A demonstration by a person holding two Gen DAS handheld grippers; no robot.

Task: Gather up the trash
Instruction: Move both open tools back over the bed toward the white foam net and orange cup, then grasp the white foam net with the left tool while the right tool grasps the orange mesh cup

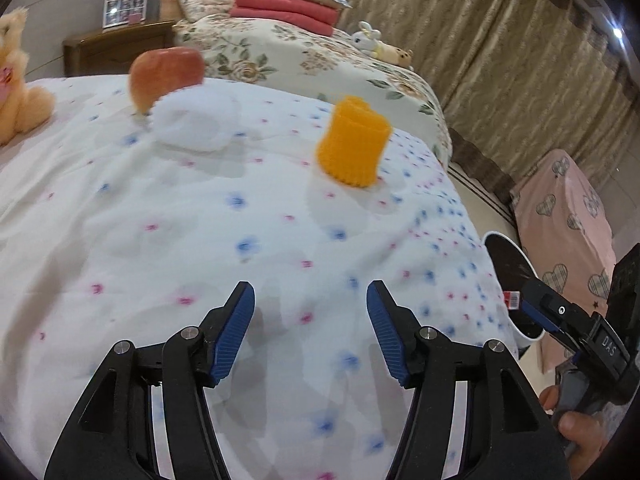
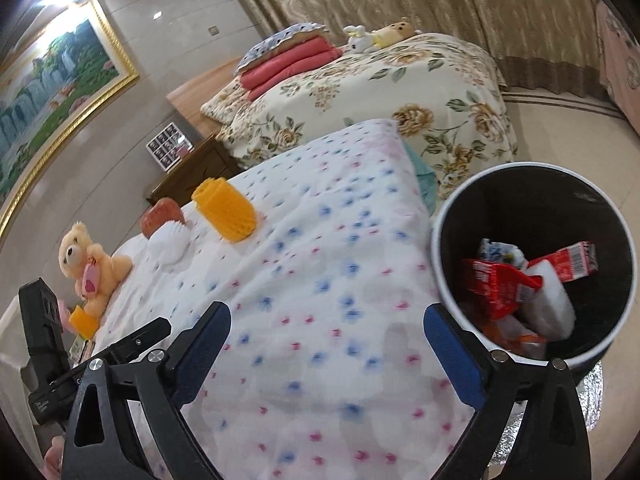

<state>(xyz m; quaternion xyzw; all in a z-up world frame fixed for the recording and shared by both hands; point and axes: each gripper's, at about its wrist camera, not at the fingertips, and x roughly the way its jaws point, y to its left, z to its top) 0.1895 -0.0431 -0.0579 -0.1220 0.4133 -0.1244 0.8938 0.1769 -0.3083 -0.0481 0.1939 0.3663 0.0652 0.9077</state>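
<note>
Hovering over the bed (image 1: pixel 200 220), both the left tongs (image 1: pixel 311 332) and right tongs (image 2: pixel 326 356) gape wide, empty. The bin (image 2: pixel 448 216) beside the bed already holds wrappers (image 2: pixel 496 284); the yellow foam sleeve (image 1: pixel 354 142), white one (image 1: pixel 192 120) and red one (image 1: pixel 166 74) remain. The yellow one stands roughly upright, axis vertical.

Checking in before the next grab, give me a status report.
Left gripper open, empty, over the bed. Right gripper open, empty, beside the bin. Orange foam sleeve, white foam net still on the quilt. Nothing blocking.
</note>
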